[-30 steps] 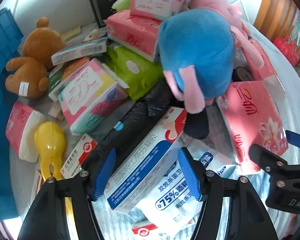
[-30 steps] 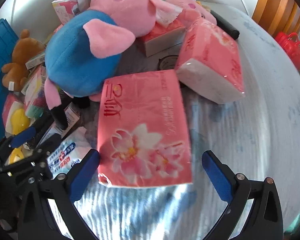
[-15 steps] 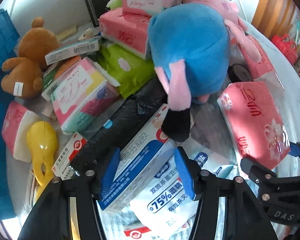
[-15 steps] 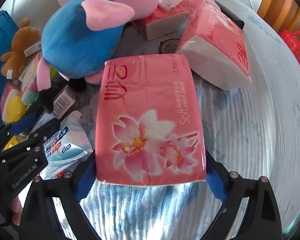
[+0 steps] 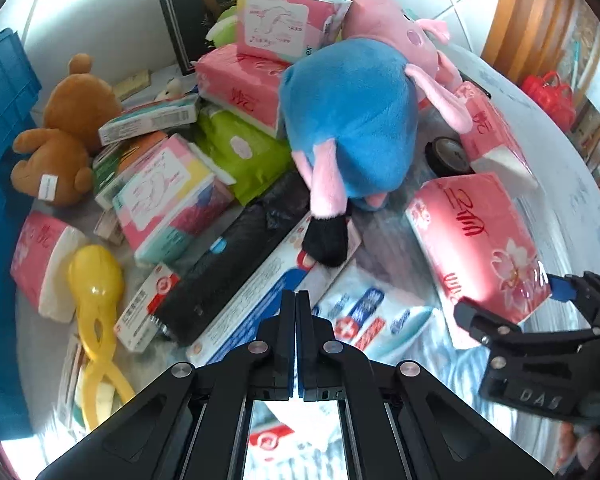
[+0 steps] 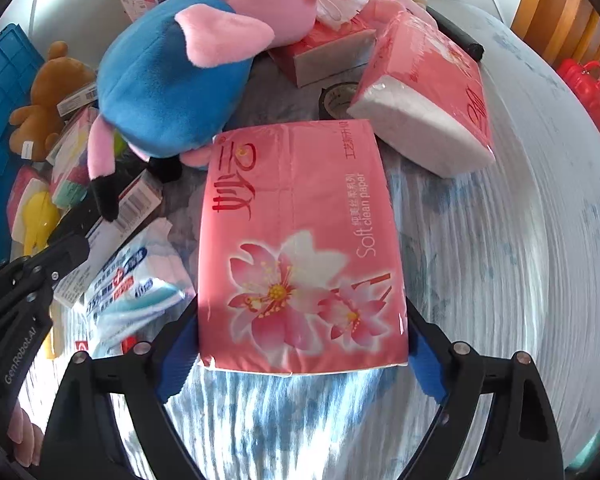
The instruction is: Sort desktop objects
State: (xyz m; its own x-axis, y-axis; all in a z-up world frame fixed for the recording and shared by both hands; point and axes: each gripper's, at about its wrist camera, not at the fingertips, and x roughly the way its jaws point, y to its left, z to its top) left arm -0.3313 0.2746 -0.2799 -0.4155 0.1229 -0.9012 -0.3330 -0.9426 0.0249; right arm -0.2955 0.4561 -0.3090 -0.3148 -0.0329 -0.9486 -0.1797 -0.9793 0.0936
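A: Since the earlier frames, the left gripper [image 5: 296,304] has snapped together. Its fingers stood apart around the end of the blue-and-white box [image 5: 260,300]; now they meet flat against each other with nothing between them, hanging just above that box.

B: And the right gripper [image 6: 300,364]?

A: Its fingers have just been closing in on the pink tissue pack [image 6: 300,240]. Before, they stood wide with the near end of the pack lying loose between them. Now the blue pads [image 6: 176,364] sit tight against both long sides of the pack at its near end, and the wrapper bulges slightly there, so the pack is gripped.

B: Where does the pack lie?

A: On the table [image 6: 520,260], on the blue-patterned cloth, flower print facing up. Its far end reaches toward the blue and pink plush pig [image 6: 172,92], and a second tissue pack [image 6: 424,96] lies tilted just beyond it to the right. The wet-wipe pouch [image 6: 132,284] lies just beside its left edge.

B: Does the left view show the grip?

A: Partly. The pink tissue pack [image 5: 480,252] shows at the right, with the right gripper [image 5: 508,304] at its near end, one black finger [image 5: 476,318] against its side.
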